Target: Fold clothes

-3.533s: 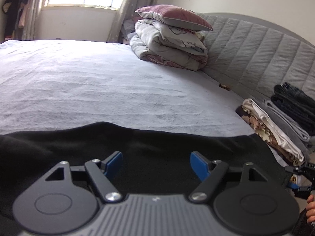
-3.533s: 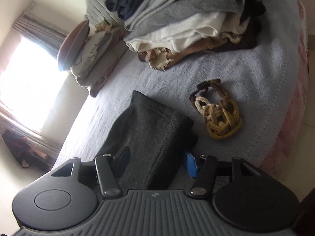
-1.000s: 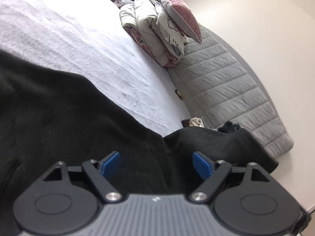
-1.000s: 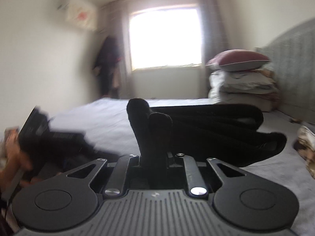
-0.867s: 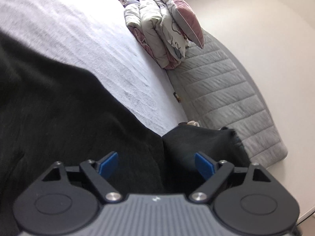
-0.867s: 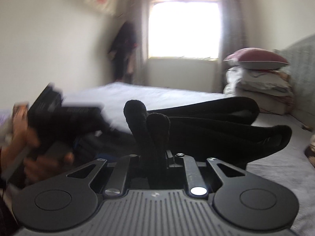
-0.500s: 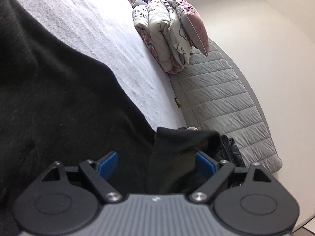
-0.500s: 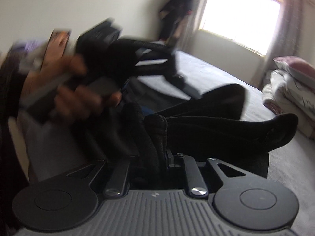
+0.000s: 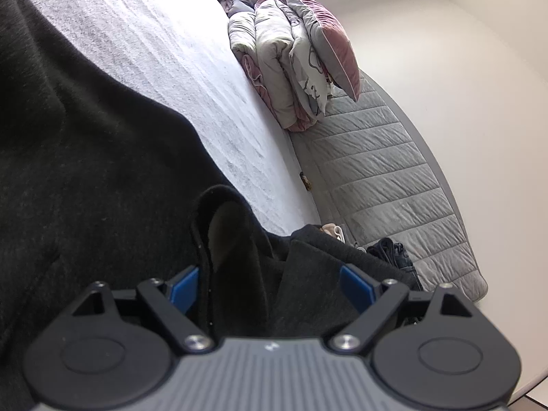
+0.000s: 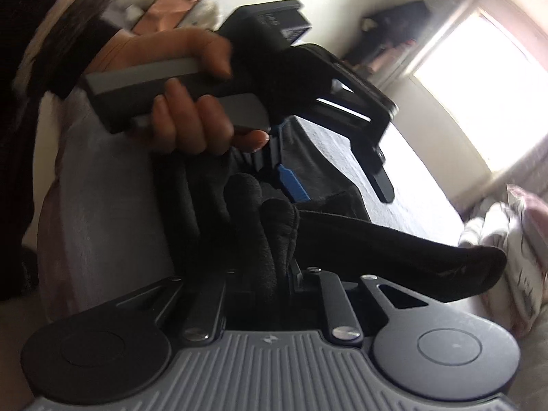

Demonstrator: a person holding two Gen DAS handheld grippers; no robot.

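**Black garment gathered between two tools on the bed**

Left wrist view: the left tool (image 9: 270, 289) stands wide, its blue pads (image 9: 354, 286) well apart and pressing on nothing. A raised fold of the black garment (image 9: 102, 171) stands up between them, close to the left-hand pad. The garment spreads across the near part of the bed (image 9: 178, 51), covering the pale sheet on the side away from the quilted headboard (image 9: 387, 178). A stack of folded bedding with a pink pillow (image 9: 325, 41) on top lies against the headboard's far end; a dark pile of clothes (image 9: 394, 250) sits at its near end, just beyond the garment.

Right wrist view: the right tool (image 10: 270, 274) is drawn narrow, clamped on a bunched fold of the black garment (image 10: 376, 243), which trails off toward the bedding. Above the garment, a hand (image 10: 191, 102) grips the handle of the left tool (image 10: 325, 157), whose blue pad (image 10: 291, 185) lies just beside the cloth.
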